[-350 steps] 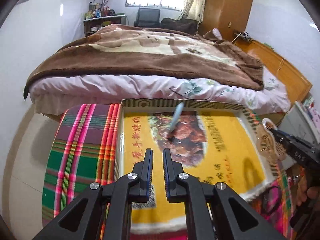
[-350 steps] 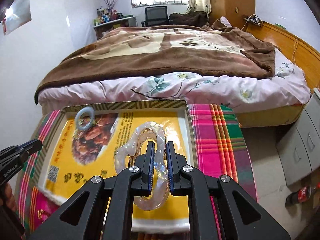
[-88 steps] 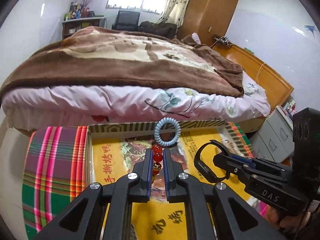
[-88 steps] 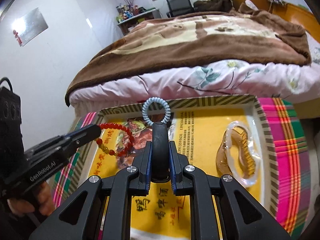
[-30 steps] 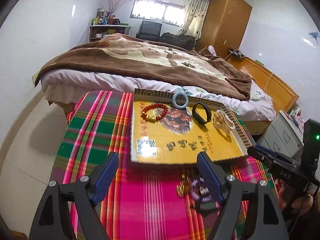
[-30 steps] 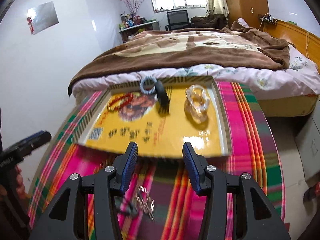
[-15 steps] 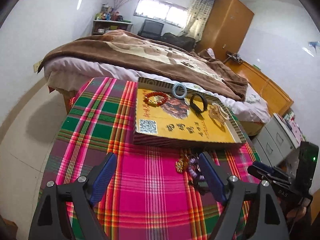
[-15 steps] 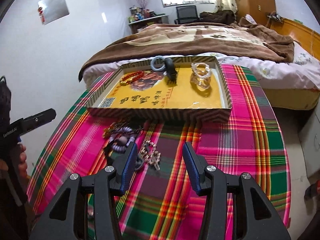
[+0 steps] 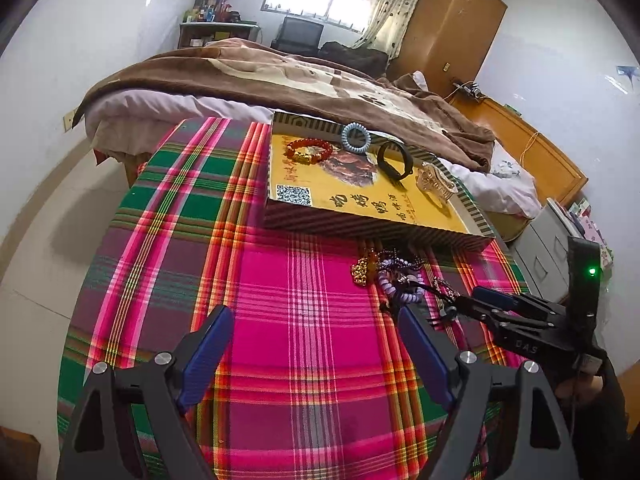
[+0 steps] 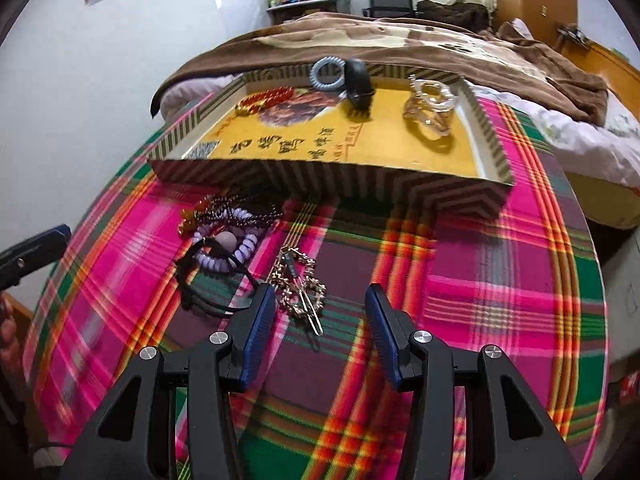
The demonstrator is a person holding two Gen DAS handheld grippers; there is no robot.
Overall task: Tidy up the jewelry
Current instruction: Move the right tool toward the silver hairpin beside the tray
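A plaid cloth [image 9: 248,280] in pink, green and orange covers the table and fills the ground under both tongs. Ahead of both grippers, at the far edge of the table, sits a shallow box [image 9: 360,228] with striped walls and a yellow printed floor. Inside it lie four pieces: a red bead bracelet [image 9: 310,150] on the side toward the left gripper, a pale blue coil hair tie [image 9: 356,138] leaning at the back wall, a black band [image 9: 394,162] standing on edge next to it, and a clear hair claw [image 10: 430,106] on the side toward the right gripper.

Between the box and the tongs, loose on the cloth, is a tangled pile: dark bead strands [image 10: 236,210], a lilac bead bracelet [image 10: 224,248] and a black cord [image 10: 208,292], with a gold trinket [image 9: 362,272] at its edge. A gold chain with a hairpin [image 10: 300,292] lies just beside that pile.

The left gripper [image 9: 316,348] hangs over bare cloth with its jaws spread wide and nothing between them; the pile is ahead and off toward its right finger. The right gripper [image 10: 320,328] is lower, jaws parted and empty, with the chain and hairpin directly ahead between its fingertips and the black cord just beside its left finger.
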